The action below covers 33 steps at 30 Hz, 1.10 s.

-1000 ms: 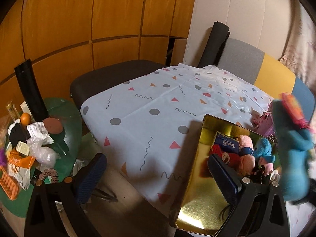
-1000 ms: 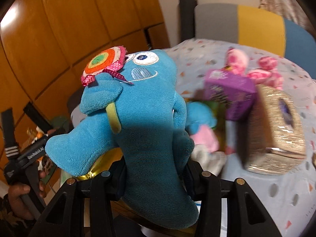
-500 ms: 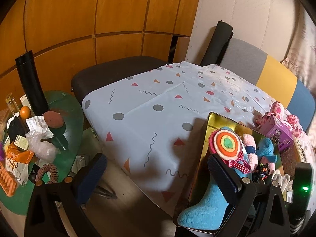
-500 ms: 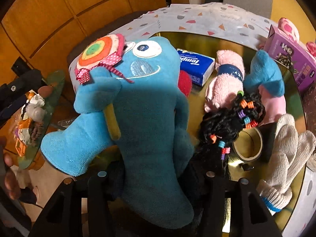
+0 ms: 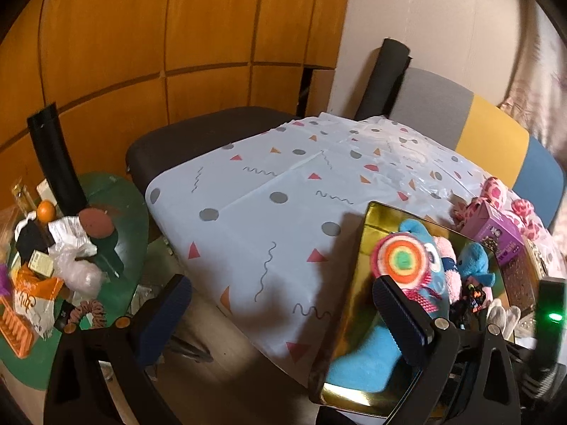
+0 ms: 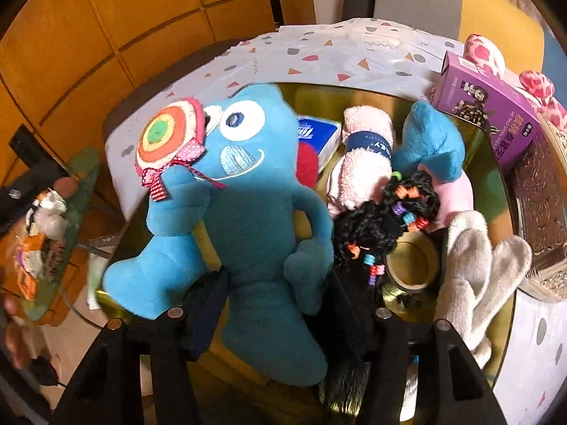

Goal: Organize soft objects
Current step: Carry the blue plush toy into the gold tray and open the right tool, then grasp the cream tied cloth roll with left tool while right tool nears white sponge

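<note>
Blue padded fingers of the right gripper [image 6: 276, 304] were spreading apart on either side of the blue plush monster with a felt lollipop [image 6: 248, 212], which lay in the shiny gold rectangular tray [image 6: 496, 163]; whether the pads still touched it could not be told. Beside the monster in that tray sat a rolled pink towel [image 6: 361, 163], its band unreadable, a black beaded wig [image 6: 386, 219] and white knit gloves [image 6: 478, 265]. Off the tray's left edge, the left gripper [image 5: 280, 315] stood wide open, holding nothing.
</note>
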Motion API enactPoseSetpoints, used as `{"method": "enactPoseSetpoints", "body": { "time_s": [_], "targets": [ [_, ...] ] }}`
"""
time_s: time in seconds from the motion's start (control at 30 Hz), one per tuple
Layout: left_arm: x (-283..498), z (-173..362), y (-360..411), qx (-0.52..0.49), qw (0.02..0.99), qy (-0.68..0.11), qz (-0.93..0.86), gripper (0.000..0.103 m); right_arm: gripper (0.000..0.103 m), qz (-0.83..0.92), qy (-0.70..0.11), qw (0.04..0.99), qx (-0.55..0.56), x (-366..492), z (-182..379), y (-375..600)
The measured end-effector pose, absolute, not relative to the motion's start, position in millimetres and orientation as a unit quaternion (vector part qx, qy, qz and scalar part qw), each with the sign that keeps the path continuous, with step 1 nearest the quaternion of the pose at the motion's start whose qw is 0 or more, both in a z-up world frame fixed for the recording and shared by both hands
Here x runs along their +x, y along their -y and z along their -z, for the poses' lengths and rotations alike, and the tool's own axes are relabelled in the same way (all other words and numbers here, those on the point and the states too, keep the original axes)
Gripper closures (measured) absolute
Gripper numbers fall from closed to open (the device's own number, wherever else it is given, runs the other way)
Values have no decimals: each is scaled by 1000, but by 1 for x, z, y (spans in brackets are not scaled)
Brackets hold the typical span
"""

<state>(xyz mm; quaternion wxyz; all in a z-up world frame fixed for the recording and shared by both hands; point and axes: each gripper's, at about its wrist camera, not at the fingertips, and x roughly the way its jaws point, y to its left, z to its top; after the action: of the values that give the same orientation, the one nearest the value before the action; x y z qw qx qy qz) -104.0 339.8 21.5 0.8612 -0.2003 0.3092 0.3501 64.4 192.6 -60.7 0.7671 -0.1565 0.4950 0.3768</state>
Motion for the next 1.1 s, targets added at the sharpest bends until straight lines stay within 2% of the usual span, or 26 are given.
{"method": "enactPoseSetpoints", "body": {
  "time_s": [0.37,1.1],
  "targets": [
    [-92,-26,-312,-165,881,-308,-318,0,42,-389,-471,784,-112,65,38,-159],
    [-57,-35,-234,-104,912,-324,-229,0,42,-306,-430,848,-49,84,-3,-47]
  ]
}}
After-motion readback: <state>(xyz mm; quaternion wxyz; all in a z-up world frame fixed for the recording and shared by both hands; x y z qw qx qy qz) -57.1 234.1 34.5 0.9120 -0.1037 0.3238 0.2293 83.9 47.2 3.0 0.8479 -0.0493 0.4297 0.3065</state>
